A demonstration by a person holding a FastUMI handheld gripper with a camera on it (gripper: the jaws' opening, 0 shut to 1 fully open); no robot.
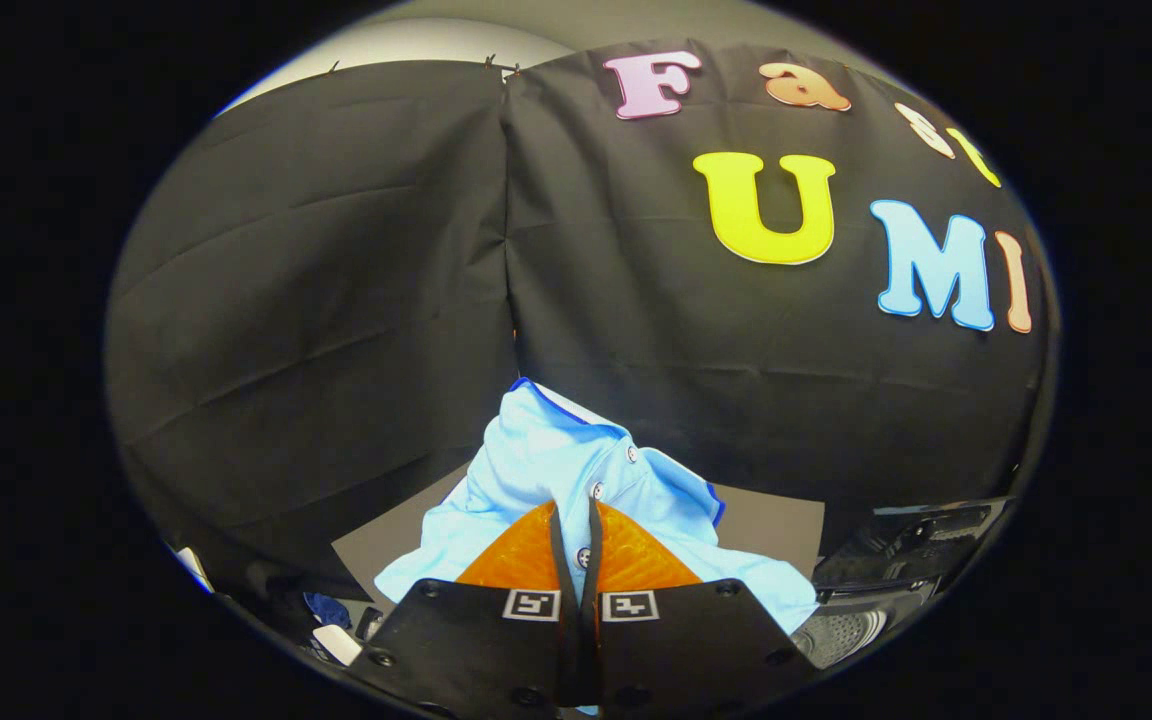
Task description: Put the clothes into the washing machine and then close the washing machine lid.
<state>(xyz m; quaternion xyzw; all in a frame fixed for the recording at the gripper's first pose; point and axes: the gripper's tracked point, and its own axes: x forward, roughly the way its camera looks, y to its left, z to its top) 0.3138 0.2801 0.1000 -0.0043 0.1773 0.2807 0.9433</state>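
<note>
A light blue shirt (556,470) with a dark blue collar edge and small buttons bunches up right at my gripper (576,520). Both fingers are pressed together on a fold of its button placket, so the gripper is shut on the shirt. The cloth stands up ahead of the fingers and hangs down on both sides of them. To the right of the fingers and below them lies the washing machine (896,570), with its dark lid raised and part of the perforated drum (841,630) showing.
The black cloth wall (336,300) hangs close behind the shirt. A grey surface (776,525) shows beyond the shirt. Small items, one blue (326,608) and one white (336,643), lie low to the left of the fingers.
</note>
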